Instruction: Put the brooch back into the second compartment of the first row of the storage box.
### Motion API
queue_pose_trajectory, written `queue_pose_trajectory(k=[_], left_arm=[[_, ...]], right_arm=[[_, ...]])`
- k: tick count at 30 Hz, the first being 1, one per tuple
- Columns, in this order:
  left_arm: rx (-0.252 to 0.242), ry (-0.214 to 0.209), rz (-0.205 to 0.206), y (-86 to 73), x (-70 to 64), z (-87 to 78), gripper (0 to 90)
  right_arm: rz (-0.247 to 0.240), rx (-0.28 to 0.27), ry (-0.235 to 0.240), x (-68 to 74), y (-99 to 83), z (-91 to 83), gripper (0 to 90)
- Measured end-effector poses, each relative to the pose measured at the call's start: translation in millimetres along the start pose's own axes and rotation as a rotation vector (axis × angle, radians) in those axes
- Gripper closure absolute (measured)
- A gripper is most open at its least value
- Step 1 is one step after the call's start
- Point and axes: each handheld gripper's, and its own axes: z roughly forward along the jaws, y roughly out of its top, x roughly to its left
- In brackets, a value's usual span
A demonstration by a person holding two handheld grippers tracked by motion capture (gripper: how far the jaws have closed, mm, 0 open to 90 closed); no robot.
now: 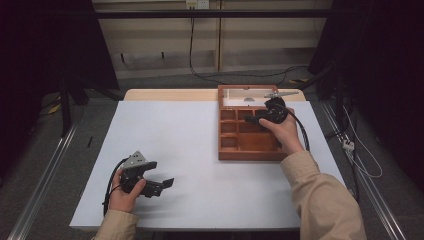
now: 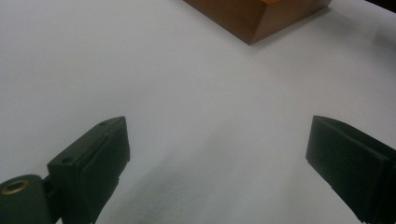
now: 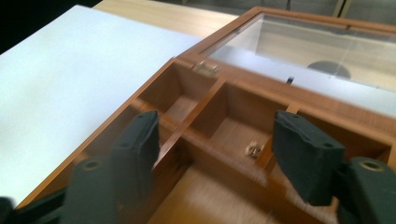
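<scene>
Jaws of the right hand-held gripper (image 1: 255,118) stand wide apart with nothing between them, hovering over the far rows of the wooden box (image 1: 245,142). In the right gripper view the same hand-held gripper (image 3: 215,144) looks down into the box's compartments (image 3: 233,121), where a small metal piece (image 3: 252,149) lies on the floor of one cell (what it is cannot be told). Beyond the compartments the box's glass-paned lid (image 3: 327,51) lies open, joined at a small brass hinge (image 3: 206,68). The box sits on the white tabletop (image 1: 190,145), toward its far right part. Well away from the box, near the front left of the tabletop, the left hand-held gripper (image 1: 162,175) is held just above the surface, its jaws also spread and empty. In the left gripper view this hand-held gripper (image 2: 217,154) faces bare tabletop (image 2: 187,93), with a corner of the wooden box (image 2: 257,18) farther off.
</scene>
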Motion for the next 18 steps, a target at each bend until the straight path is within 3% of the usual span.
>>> queue_pose_trajectory(k=[6,18], left_arm=[[0.006,0.003,0.000,-0.4,0.3,-0.3,6.1],[0.005,0.006,0.001,-0.2,-0.1,-0.6,6.1]], right_arm=[[-0.041,-0.008,0.010,14.5,-15.1,-23.7,19.4],[-0.097,-0.024,0.060,42.1,-53.2,-59.4,14.9]])
